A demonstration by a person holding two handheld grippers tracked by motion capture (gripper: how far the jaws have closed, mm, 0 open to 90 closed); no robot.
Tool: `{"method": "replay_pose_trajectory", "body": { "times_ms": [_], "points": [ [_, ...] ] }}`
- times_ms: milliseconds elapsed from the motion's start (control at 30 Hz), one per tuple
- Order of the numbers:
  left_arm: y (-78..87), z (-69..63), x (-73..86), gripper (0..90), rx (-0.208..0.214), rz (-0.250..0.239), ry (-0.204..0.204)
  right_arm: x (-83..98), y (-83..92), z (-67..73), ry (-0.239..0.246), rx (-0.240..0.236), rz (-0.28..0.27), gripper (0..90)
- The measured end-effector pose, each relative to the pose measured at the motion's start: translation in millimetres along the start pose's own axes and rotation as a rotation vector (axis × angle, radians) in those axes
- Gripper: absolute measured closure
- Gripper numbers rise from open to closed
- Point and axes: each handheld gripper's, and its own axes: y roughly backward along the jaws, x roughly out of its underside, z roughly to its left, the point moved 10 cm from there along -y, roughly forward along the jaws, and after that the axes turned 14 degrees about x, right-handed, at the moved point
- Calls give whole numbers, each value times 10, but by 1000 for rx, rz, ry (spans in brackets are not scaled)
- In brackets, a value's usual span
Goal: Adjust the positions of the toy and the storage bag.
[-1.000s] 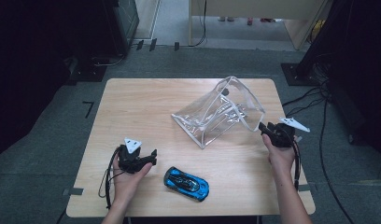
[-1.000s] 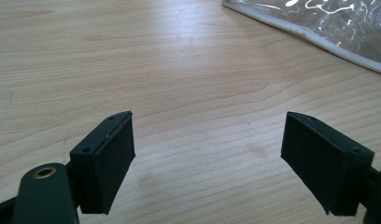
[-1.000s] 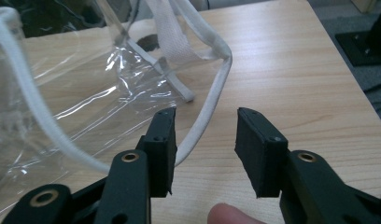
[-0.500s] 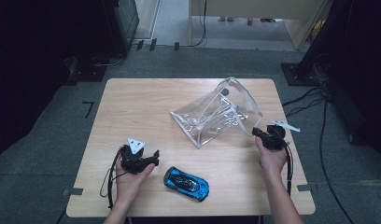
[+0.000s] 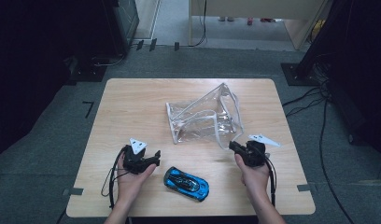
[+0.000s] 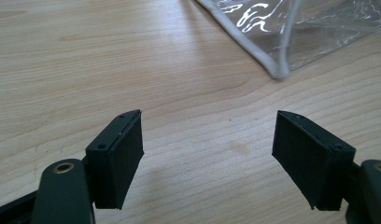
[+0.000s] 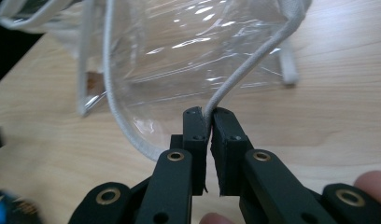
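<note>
So: wooden table (image 5: 132,107) takes up most of the high view, dark floor around it with cables (image 5: 310,95) off the right side.

Clear plastic bag (image 5: 202,116) with white edging sits right of centre on the table, partly propped up, mouth side toward the person. One of its white handles (image 7: 254,60) loops down toward the near right edge.

Blue toy car (image 5: 186,183) lies near the front edge, between the two hands, nose angled left. Touching neither gripper nor bag.

Left hand (image 5: 130,179) rests on the table at front left, holding the left gripper (image 6: 207,154). Jaws spread wide, nothing between them, bare wood underneath. In the left gripper view a corner of the bag with its white trim sits ahead and to the right, well apart from the jaw tips. Car is just beside this gripper on its right in the high view.

Right hand (image 5: 254,175) at front right holds the right gripper (image 7: 209,123). Jaws clamped together on the white handle; the strap rises out from between the pads and curves up into the bag. Clear plastic directly ahead of the jaws. Fingertips (image 7: 373,182) visible at the bottom right edge of the right gripper view, blurred blue bit of the car at bottom left.
</note>
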Motion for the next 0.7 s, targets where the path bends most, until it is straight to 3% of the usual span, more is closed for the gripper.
{"method": "replay_pose_trajectory", "body": {
  "times_ms": [33, 133, 200, 300, 333, 367, 567, 700],
  "points": [
    [0, 0, 0, 261, 0, 0, 0, 0, 0, 0, 0, 0, 0, 855],
    [-7, 1, 1, 285, 5, -2, -1, 87, 63, 207, 40, -42, 4, 850],
    [-10, -1, 5, 323, 14, -2, 2, 176, 113, 383, 88, -76, 16, 810],
    [-12, 13, 11, 345, 14, -2, 1, 225, 140, 442, 137, -80, 20, 695],
    [-10, 20, 13, 345, 14, -3, 3, 225, 140, 442, 137, -80, 20, 695],
    [-10, 30, 16, 365, 14, -3, 4, 250, 171, 420, 132, -96, 44, 630],
    [-41, 62, 10, 424, 33, -14, 11, 255, 321, 282, 104, -116, 55, 591],
    [-124, 56, -58, 482, 52, -31, 8, 141, 460, 115, 116, -61, 13, 575]
  ]
}}
